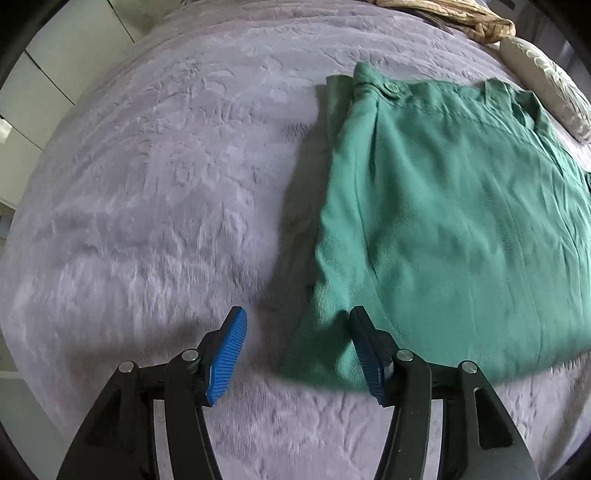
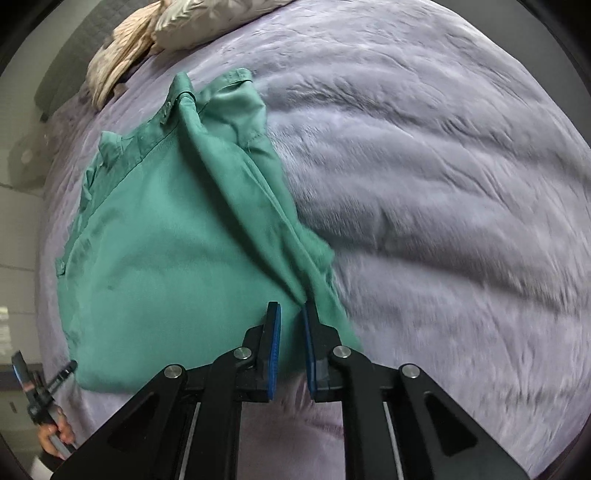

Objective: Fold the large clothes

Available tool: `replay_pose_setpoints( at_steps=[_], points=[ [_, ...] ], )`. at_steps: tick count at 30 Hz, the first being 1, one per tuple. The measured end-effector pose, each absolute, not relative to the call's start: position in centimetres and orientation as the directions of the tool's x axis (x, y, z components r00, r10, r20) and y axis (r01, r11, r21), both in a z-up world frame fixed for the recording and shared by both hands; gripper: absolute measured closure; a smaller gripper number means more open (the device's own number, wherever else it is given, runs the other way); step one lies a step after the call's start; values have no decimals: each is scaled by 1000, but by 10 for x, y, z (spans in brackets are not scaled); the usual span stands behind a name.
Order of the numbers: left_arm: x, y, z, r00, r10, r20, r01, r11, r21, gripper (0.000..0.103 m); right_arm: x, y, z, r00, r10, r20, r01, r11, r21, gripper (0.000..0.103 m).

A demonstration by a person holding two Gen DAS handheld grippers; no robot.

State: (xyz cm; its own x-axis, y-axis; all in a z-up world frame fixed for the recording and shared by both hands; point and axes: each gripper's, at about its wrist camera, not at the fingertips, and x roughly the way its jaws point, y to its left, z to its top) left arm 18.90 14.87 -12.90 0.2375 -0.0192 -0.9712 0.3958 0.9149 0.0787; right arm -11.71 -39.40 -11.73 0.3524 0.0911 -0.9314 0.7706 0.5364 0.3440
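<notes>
A bed [image 1: 147, 184] under a plush lilac cover fills nearly everything, and a green garment [image 1: 443, 221] lies spread flat on it, waistband and button toward the head of the bed, where a pale pillow [image 2: 207, 26] and a crumpled beige cloth [image 2: 118, 70] sit clear of it. Nothing lies between the garment and either tool. The left gripper [image 1: 297, 354] hangs over the garment's near corner with its jaws standing apart and no cloth pressed between them, one blue pad over bare cover, the other over green fabric. The right gripper [image 2: 291, 347] has its jaws narrow at the garment's folded edge; whether they pinch cloth I cannot tell. A hand [image 2: 55, 435] shows at the bed's near edge.
</notes>
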Motion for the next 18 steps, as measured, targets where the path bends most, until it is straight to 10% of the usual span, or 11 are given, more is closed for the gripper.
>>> replay_pose_setpoints(
  at_steps=[13, 16, 18],
  points=[
    [148, 159, -90, 205, -123, -971, 404, 914, -30, 43, -125, -329, -97, 379, 172, -909, 767, 491, 413, 40],
    [145, 162, -81, 230, -133, -964, 397, 917, -32, 1, -117, -311, -96, 380, 193, -904, 759, 494, 425, 33],
    [150, 166, -77, 260, -137, -956, 406, 914, -21, 0, -111, -299, -95, 384, 204, -901, 750, 500, 433, 31]
  ],
)
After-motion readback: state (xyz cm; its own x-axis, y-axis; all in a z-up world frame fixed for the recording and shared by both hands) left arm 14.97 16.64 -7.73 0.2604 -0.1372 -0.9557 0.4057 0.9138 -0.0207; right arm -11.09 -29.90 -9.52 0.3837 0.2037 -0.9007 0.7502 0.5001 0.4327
